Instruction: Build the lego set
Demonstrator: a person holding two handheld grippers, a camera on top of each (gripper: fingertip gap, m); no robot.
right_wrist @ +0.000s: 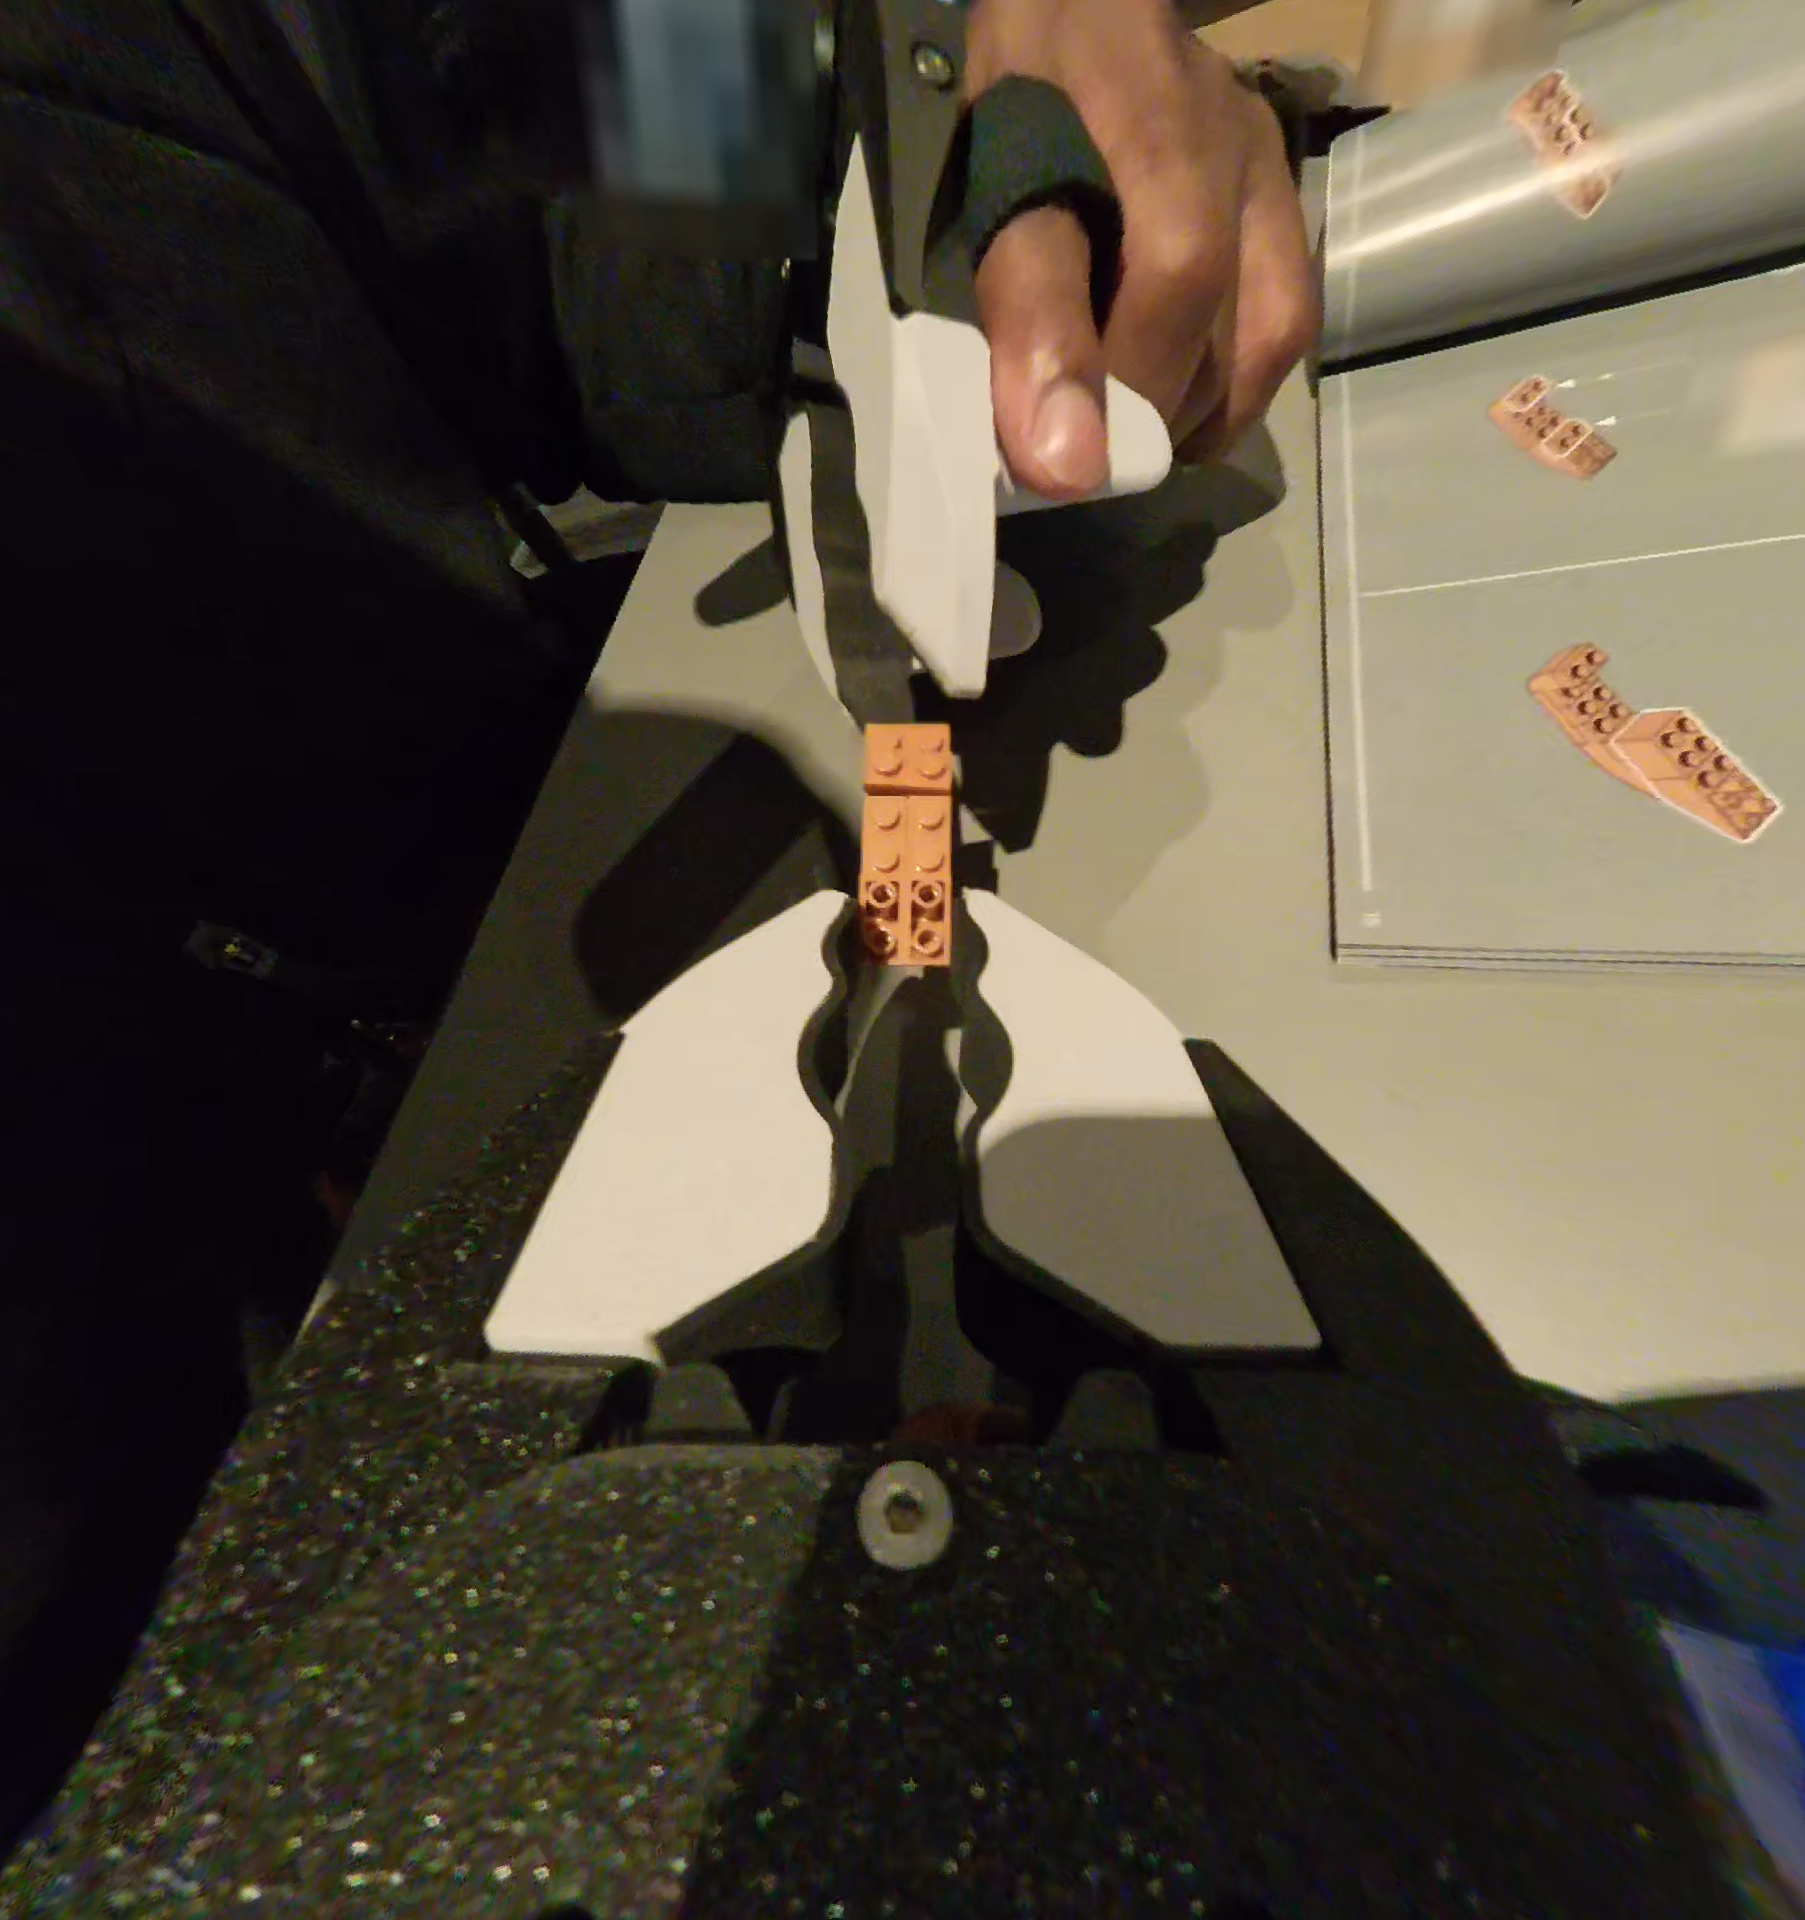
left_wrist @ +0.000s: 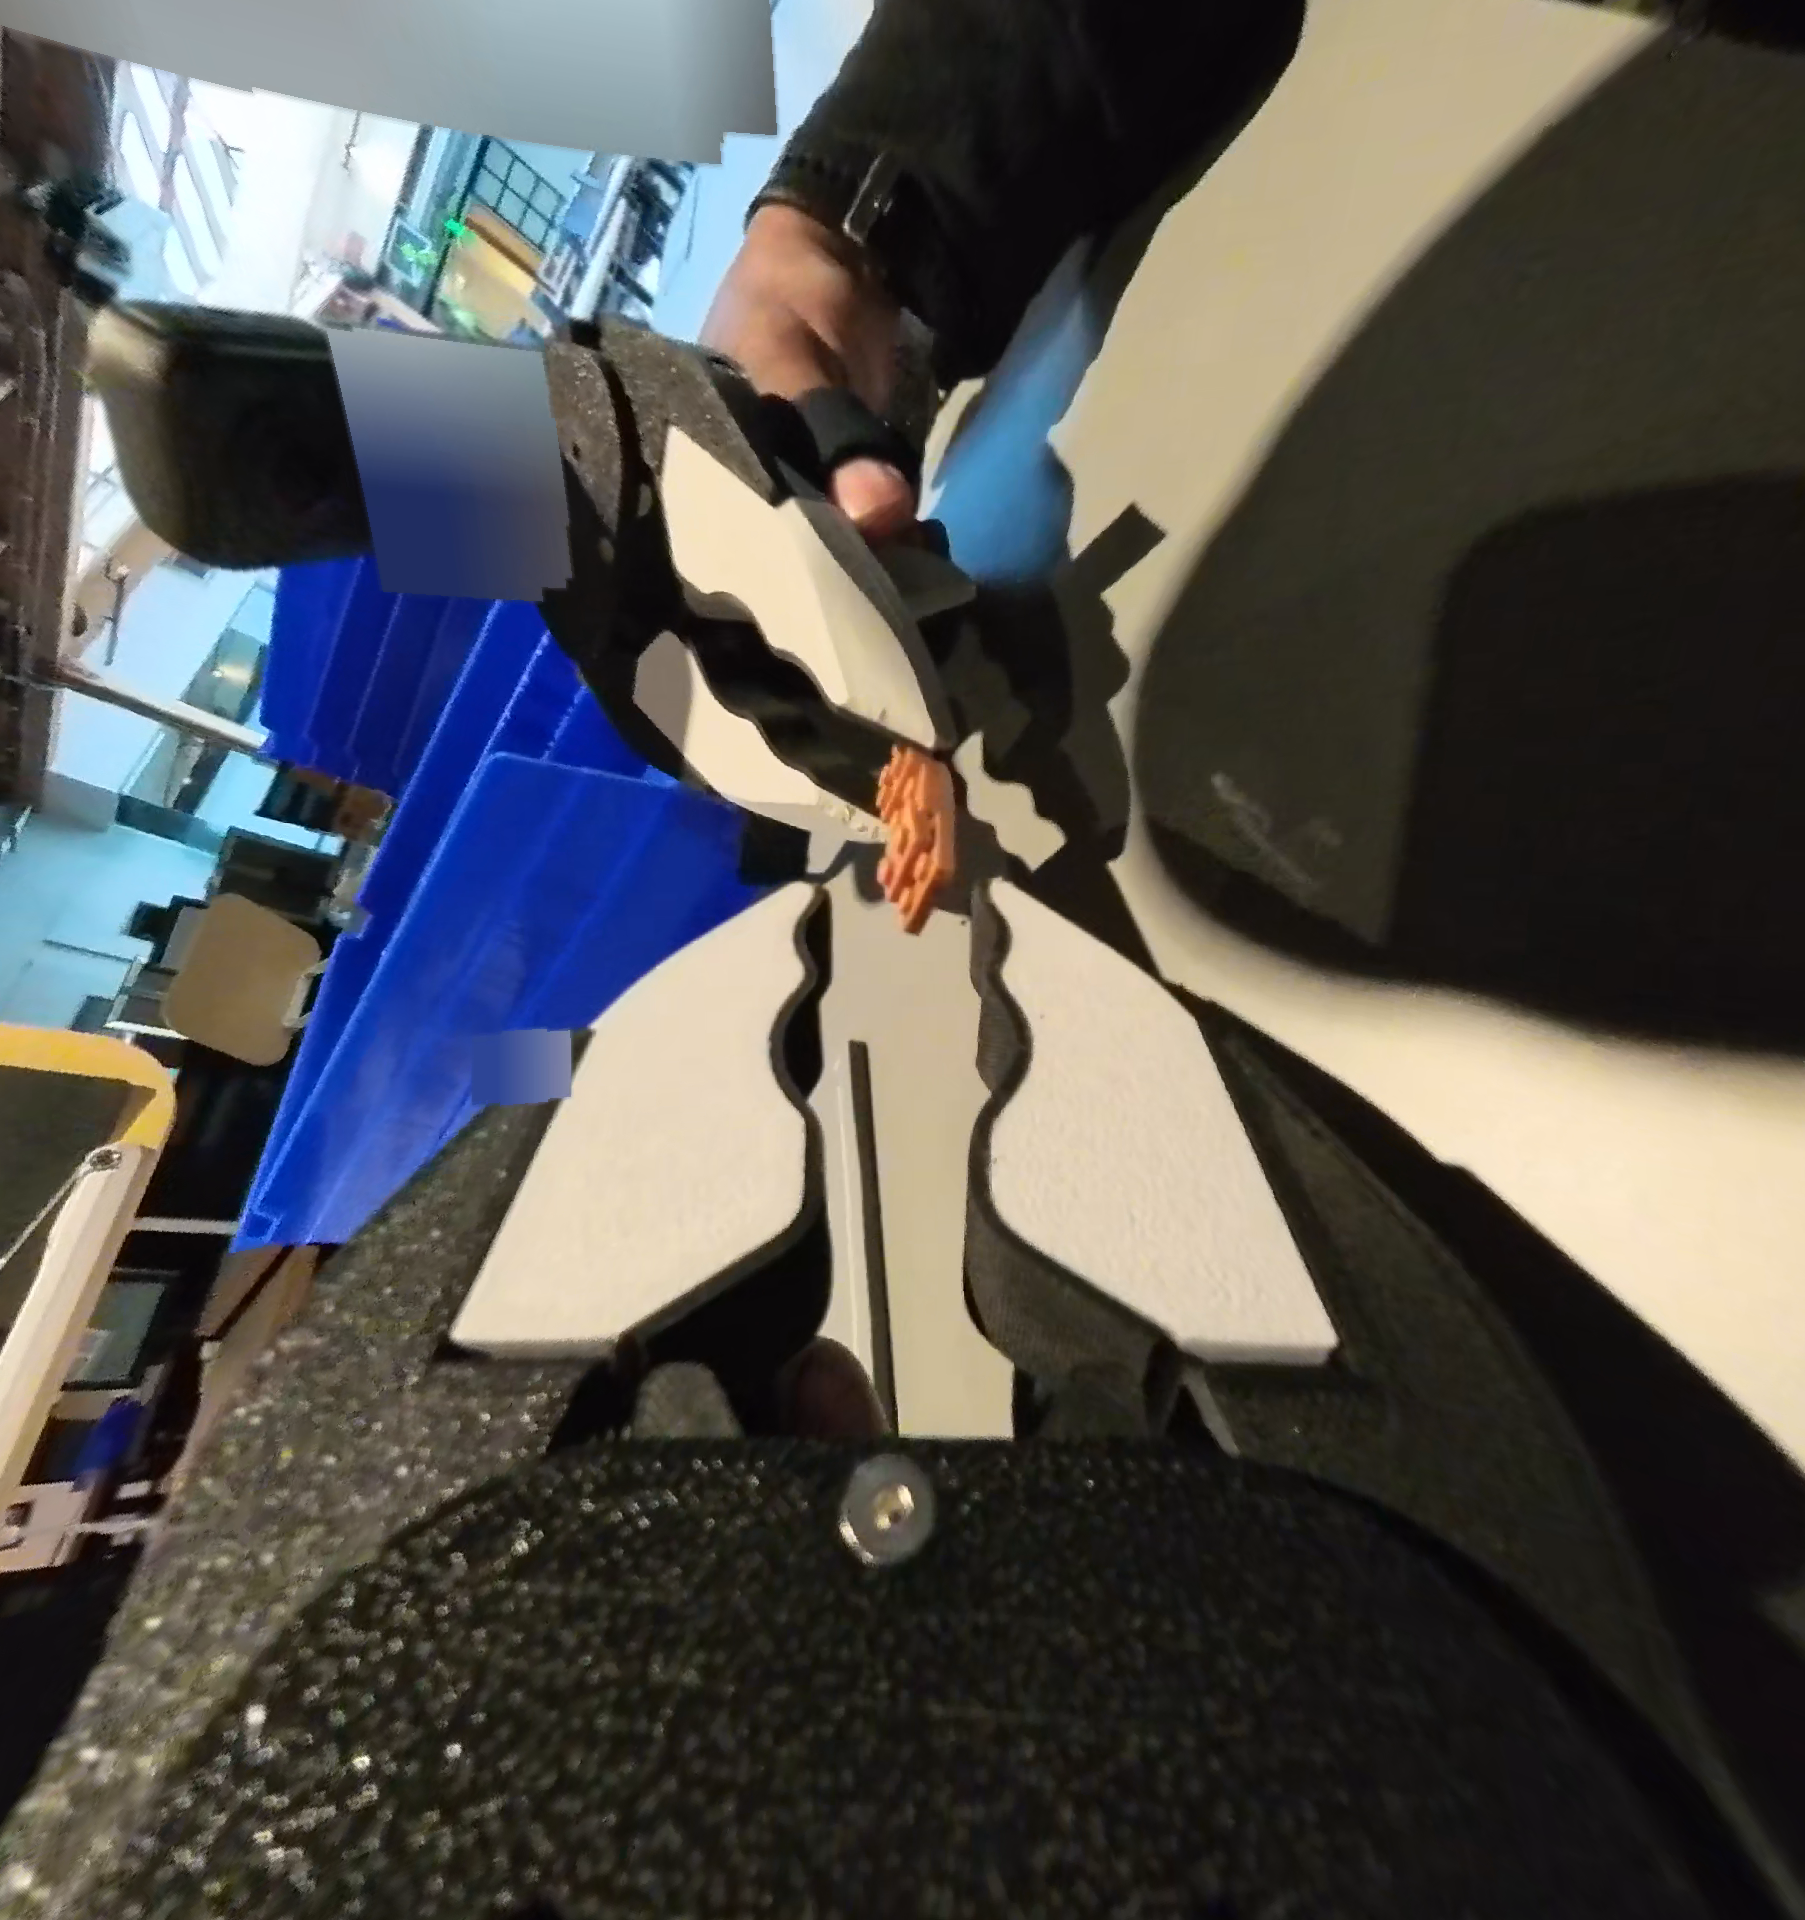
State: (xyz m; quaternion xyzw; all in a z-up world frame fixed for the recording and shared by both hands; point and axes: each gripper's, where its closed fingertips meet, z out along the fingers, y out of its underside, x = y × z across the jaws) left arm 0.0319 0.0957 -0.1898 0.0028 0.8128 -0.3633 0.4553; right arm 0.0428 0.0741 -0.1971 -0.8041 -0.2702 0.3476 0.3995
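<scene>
Above the grey table [right_wrist: 1137, 1039], near its left edge, two grippers meet tip to tip over one orange lego assembly [right_wrist: 906, 847]. Right gripper [right_wrist: 908, 935] pinches the assembly's near end, its fingers nearly together. Left gripper [right_wrist: 913, 707] grips the far end, one hand [right_wrist: 1137, 260] on its handle. At the table's far right lies one open instruction booklet [right_wrist: 1604, 644] showing four printed brick drawings. Stacked blue bins [left_wrist: 482, 883] stand beyond the table.
</scene>
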